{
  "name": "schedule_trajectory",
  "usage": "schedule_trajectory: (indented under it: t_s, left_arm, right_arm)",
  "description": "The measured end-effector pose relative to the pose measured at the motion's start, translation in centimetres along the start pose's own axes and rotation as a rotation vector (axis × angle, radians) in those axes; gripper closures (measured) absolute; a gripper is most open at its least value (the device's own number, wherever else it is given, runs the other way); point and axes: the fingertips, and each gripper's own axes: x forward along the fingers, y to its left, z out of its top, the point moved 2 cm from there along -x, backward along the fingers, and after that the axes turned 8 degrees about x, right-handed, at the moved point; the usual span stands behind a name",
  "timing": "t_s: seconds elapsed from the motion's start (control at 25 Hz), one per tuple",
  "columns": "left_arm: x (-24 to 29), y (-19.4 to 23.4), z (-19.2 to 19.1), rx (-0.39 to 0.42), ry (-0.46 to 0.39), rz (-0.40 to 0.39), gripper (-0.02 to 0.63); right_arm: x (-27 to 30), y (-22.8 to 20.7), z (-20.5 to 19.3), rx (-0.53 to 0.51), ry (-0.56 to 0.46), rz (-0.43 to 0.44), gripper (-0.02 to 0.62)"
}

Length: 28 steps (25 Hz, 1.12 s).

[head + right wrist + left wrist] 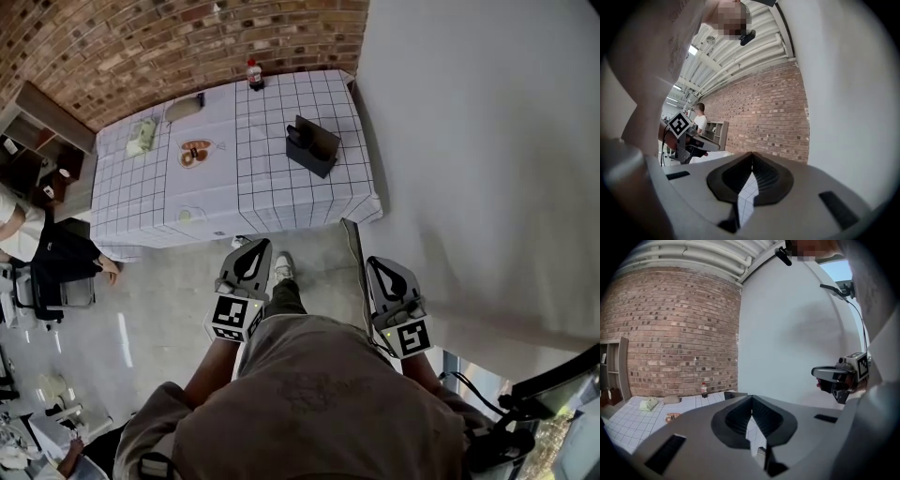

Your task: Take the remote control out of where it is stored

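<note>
A black open holder (314, 145) stands on the right part of the table with the white checked cloth (272, 192). A dark thing, probably the remote control (297, 135), sticks up at the holder's left side. I hold both grippers close to my body, over the floor and short of the table's near edge. The left gripper (255, 244) is shut and empty, with its jaws meeting at the tips (751, 397). My right gripper (373, 262) is also shut on nothing (751, 154). Each gripper shows in the other's view: right (839, 376), left (686, 136).
On the table are a small bottle (254, 73) at the far edge, a plate with food (195, 150), a green item (142, 136) and a grey dish (183, 111). A white wall (469, 141) runs along the right. A person (56, 253) sits at the left.
</note>
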Motion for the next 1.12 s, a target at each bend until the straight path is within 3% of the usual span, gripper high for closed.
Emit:
schedule_trajectory:
  t_s: [0.76, 1.12]
  left_arm:
    - [5.2, 14.7, 0.6, -0.010, -0.045, 0.026, 0.595]
    - [8.4, 21.0, -0.4, 0.018, -0.053, -0.003, 0.595]
  right_arm:
    - [14.7, -0.6, 0.7, -0.037, 0.073, -0.017, 0.581]
    - [21.5, -1.6, 0.4, -0.058, 0.090, -0.058, 0.581]
